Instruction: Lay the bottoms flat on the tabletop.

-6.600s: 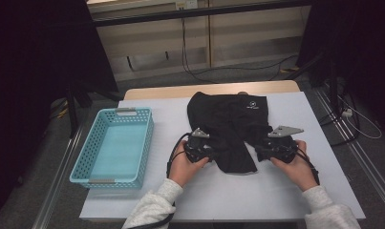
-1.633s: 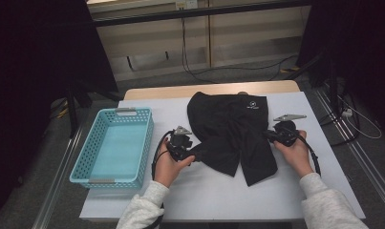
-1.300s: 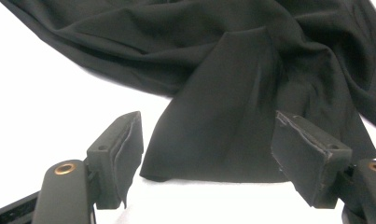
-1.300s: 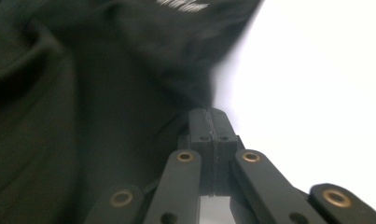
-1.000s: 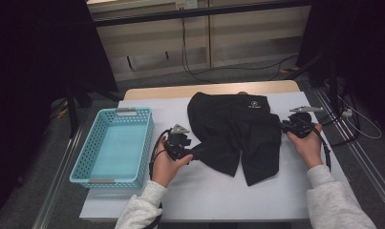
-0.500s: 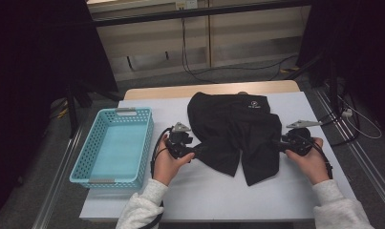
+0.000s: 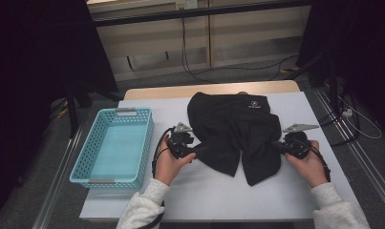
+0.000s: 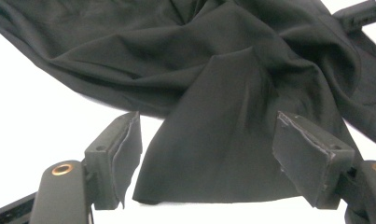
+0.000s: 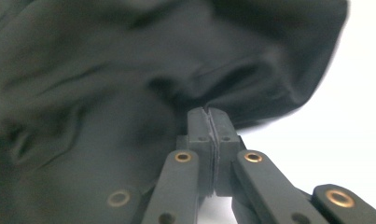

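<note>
garment [image 8: 213, 140] lies between spread left tool [image 8: 223, 163] jaws.

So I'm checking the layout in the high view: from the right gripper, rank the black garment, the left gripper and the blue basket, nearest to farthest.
1. Black garment: right at the right gripper, at the cloth's right edge.
2. Left gripper: across the garment, at its left edge.
3. Blue basket: farthest, at the table's left side.

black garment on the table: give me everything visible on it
The black garment is a thin, matte cloth, crumpled in soft folds on the white table, a small white logo near its far edge. The right gripper is shut on its right edge; the left gripper stands open around a flap on its left side.
</note>
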A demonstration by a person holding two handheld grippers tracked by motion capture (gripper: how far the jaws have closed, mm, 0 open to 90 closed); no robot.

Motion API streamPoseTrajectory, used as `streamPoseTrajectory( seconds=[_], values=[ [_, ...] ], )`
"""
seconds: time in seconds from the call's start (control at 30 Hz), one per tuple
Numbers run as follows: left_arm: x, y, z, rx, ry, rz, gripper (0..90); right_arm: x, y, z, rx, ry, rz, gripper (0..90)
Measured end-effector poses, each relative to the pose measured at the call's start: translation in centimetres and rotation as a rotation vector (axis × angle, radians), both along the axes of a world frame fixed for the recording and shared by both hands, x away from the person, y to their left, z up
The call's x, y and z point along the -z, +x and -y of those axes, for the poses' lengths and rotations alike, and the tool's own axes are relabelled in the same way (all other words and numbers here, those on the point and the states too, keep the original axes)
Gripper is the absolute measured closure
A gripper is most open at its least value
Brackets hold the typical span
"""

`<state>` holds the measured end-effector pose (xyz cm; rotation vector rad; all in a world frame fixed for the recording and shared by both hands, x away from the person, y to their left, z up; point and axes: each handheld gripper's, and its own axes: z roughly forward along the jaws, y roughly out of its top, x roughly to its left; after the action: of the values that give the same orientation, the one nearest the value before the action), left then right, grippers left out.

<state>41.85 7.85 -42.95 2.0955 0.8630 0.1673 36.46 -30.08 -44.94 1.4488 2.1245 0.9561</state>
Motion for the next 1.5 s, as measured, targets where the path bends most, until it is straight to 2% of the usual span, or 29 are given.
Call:
streamPoseTrajectory(
  seconds=[0.1, 0.23, 0.27, 0.4, 0.47, 0.53, 0.6, 0.67, 0.7, 0.77, 0.9, 1.0, 1.1, 1.13, 1.17, 1.23, 1.33, 1.43, 1.5],
  values=[
    [0.1, 0.0, 0.1, -0.004, -0.003, 0.001, 24.6, -0.2, 0.1, 1.6, 0.065, 0.019, 0.03, 89.8],
    [0.4, 0.1, 0.2, 0.009, 0.013, -0.01, 24.4, 0.3, 0.2, 2.6, 0.095, 0.024, 0.016, 89.6],
    [0.4, 0.1, 0.3, 0.01, 0.016, -0.006, 24.4, 0.4, 0.2, 2.6, 0.089, 0.028, 0.009, 89.4],
    [0.4, 0.1, 0.2, 0.011, 0.014, -0.003, 24.3, 0.4, 0.1, 2.1, 0.078, -0.011, 0.029, 83.6],
    [0.4, 0.1, 0.2, 0.014, 0.01, -0.002, 24.3, 0.2, -0.1, 1.8, 0.06, -0.01, 0.04, 73.3],
    [0.4, 0.1, 0.1, 0.012, 0.01, -0.001, 24.3, 0.1, -0.2, 1.4, 0.057, -0.029, 0.048, 69.0],
    [0.5, 0.1, 0.2, 0.005, 0.003, 0.005, 24.5, -0.1, -0.3, 1.1, 0.048, -0.031, 0.068, 58.0],
    [0.6, 0.2, 0.4, 0.015, 0.009, 0.01, 24.8, -0.3, -0.4, 0.9, 0.05, -0.04, 0.082, 53.6],
    [0.8, 0.1, 0.7, 0.003, 0.011, 0.017, 25.0, -0.4, -0.5, 0.8, 0.052, -0.04, 0.088, 49.7],
    [0.9, 0.2, 1.0, 0.034, 0.016, 0.021, 25.2, -0.5, -0.6, 0.7, 0.047, -0.03, 0.096, 48.0],
    [1.6, 0.3, 2.0, 0.055, 0.03, 0.043, 25.8, -0.7, -1.0, 0.5, 0.036, -0.021, 0.106, 43.8],
    [2.4, 0.6, 2.3, 0.046, 0.067, 0.048, 25.9, -0.8, -1.2, 0.4, 0.041, -0.021, 0.116, 39.8],
    [3.4, 0.8, 2.6, 0.042, 0.095, 0.052, 27.3, -0.7, -1.3, 0.0, 0.025, -0.019, 0.112, 39.9],
    [3.4, 0.9, 2.7, 0.042, 0.092, 0.062, 27.3, -0.7, -1.4, -0.1, 0.018, -0.02, 0.114, 39.7],
    [3.4, 0.8, 2.8, 0.037, 0.109, 0.065, 27.9, -0.6, -1.4, -0.2, 0.014, -0.022, 0.109, 39.7],
    [3.2, 0.7, 2.9, 0.048, 0.131, 0.073, 33.3, -0.6, -1.6, -0.3, 0.007, -0.033, 0.108, 39.8],
    [3.1, 0.4, 3.1, 0.053, 0.129, 0.071, 45.9, -0.7, -1.8, -0.5, -0.003, -0.03, 0.112, 40.3],
    [2.9, 0.2, 3.4, 0.071, 0.125, 0.043, 63.2, -0.7, -1.9, -0.7, -0.012, -0.034, 0.104, 41.4],
    [2.9, 0.1, 3.5, 0.082, 0.105, 0.014, 73.3, -0.7, -2.0, -0.7, -0.017, -0.036, 0.107, 41.5]
  ],
)
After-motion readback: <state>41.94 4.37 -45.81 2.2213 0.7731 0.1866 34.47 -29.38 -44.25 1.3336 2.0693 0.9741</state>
